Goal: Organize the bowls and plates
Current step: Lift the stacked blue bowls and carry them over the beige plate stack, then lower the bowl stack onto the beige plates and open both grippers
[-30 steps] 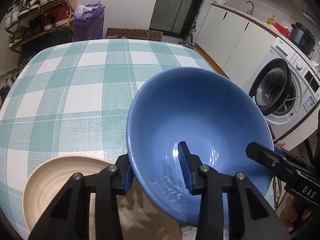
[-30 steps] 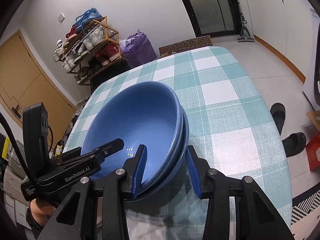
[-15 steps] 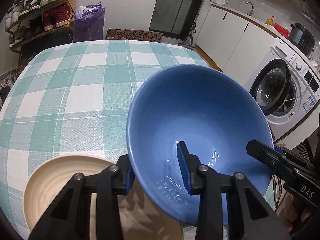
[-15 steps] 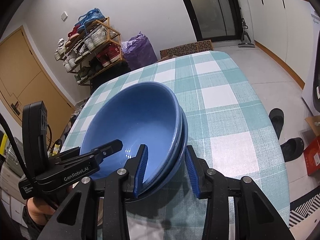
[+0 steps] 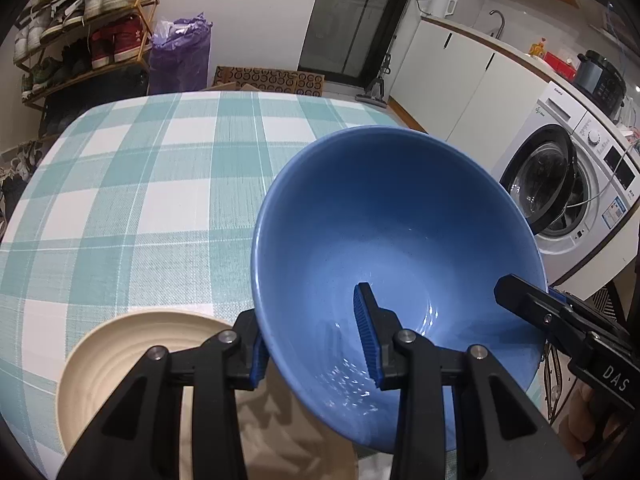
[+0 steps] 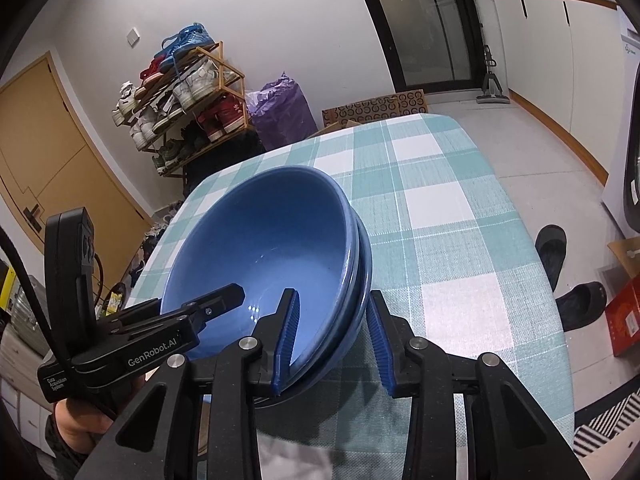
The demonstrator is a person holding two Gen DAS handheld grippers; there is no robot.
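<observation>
Two nested blue bowls [image 6: 260, 248] are tilted over the near end of the checked table [image 5: 140, 200], partly above a cream plate [image 5: 132, 352]. My left gripper [image 5: 308, 308] is shut on the bowls' left rim, one pad outside the wall and one inside. My right gripper [image 6: 334, 296] straddles the opposite rim, its jaws closing, with one pad inside the upper bowl and the other against the lower bowl [image 6: 362, 264]. In the left wrist view only the inner bowl [image 5: 400, 240] shows, with the right gripper [image 5: 520, 296] at its far rim. The left gripper [image 6: 224, 296] shows in the right wrist view.
The teal and white tablecloth [image 6: 440, 220] stretches away beyond the bowls. A washing machine [image 5: 560, 184] with its door open stands off the table's right side. A shoe rack [image 6: 180, 100] and a purple bag [image 6: 284, 112] stand beyond the far end. Slippers [image 6: 560, 272] lie on the floor.
The right gripper's fingers have drawn slightly closer together around the bowls' rims. The bowls, the plate and the left gripper have hardly moved.
</observation>
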